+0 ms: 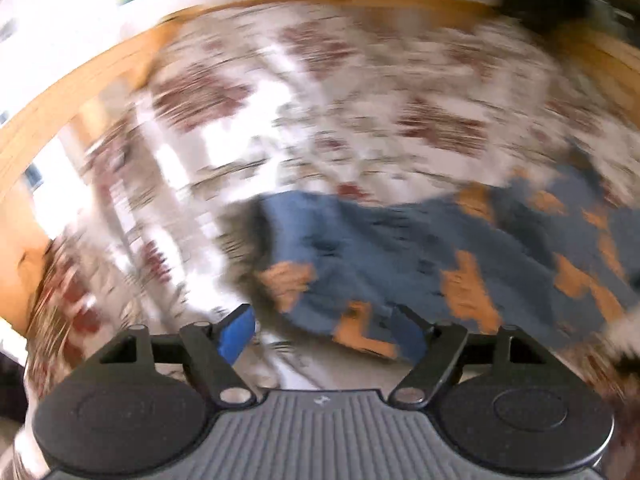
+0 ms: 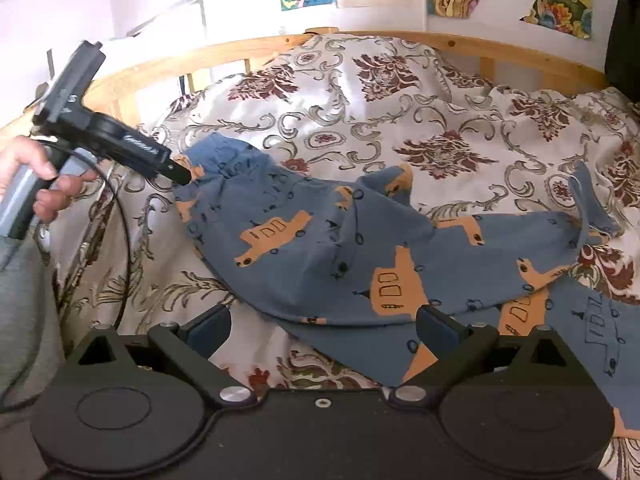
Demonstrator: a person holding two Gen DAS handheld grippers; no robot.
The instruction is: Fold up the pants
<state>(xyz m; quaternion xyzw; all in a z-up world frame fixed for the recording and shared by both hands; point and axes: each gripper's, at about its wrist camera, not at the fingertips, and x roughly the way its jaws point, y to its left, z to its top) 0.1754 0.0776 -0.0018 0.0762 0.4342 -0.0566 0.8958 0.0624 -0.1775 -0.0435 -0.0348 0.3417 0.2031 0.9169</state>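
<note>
Both pairs of fingers are spread wide and nothing is held: the right gripper (image 2: pixel 324 330) is poised over the near edge of the pants (image 2: pixel 340 248), and the left gripper (image 1: pixel 320 334), seen through heavy blur, over their waist end. The pants are spread rumpled, blue with orange trucks, on the patterned bedspread (image 2: pixel 380 100). With bunched cloth beneath, bedspread could be pinched along with the pants, or a crooked fold made.

Black hand-held gripper (image 2: pixel 182 174), blue pads (image 1: pixel 236 334), grey sleeve (image 2: pixel 24 300), seemingly knit
</note>
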